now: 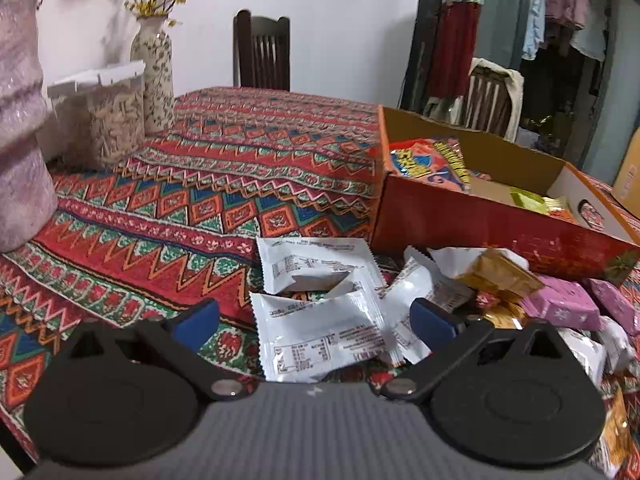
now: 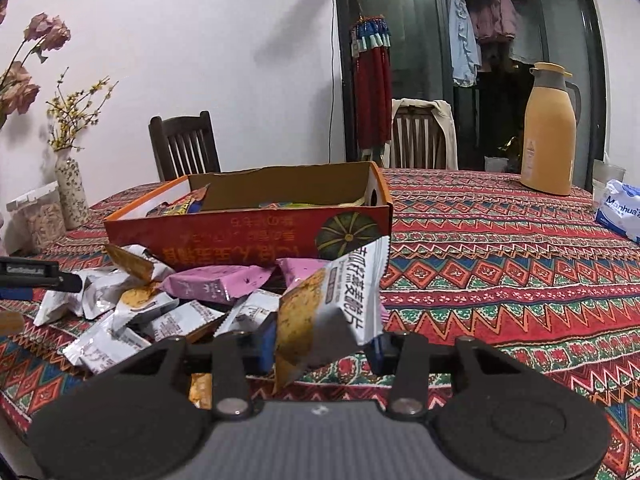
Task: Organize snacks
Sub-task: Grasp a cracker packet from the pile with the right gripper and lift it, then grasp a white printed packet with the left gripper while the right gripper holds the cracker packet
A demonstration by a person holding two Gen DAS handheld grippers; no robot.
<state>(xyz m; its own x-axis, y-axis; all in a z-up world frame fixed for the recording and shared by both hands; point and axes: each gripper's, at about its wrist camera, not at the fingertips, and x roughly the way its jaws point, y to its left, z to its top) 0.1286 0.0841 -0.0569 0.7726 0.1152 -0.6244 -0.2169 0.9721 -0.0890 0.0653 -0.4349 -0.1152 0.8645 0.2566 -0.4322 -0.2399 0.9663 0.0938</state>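
A pile of snack packets lies on the patterned tablecloth in front of a red cardboard box [image 1: 480, 228] [image 2: 240, 232]. My left gripper [image 1: 316, 320] is open, hovering low over white packets [image 1: 320, 332] at the pile's left edge, nothing between its pads. My right gripper [image 2: 324, 340] is shut on a white-and-yellow cracker packet [image 2: 332, 300], lifted above the pile with its top tilted toward the box. Pink packets [image 2: 216, 284] [image 1: 560, 304] and gold packets [image 1: 496, 276] lie close to the box's front wall. The box holds a colourful bag [image 1: 432, 160] and a green packet [image 1: 528, 200].
A pale pink vase [image 1: 20, 120], a clear lidded container [image 1: 100, 120] and a speckled vase [image 1: 154, 76] stand at the table's left. A tan thermos [image 2: 550, 132] and a tissue pack [image 2: 618, 212] are at the right. Chairs [image 1: 262, 52] [image 2: 420, 132] stand behind the table.
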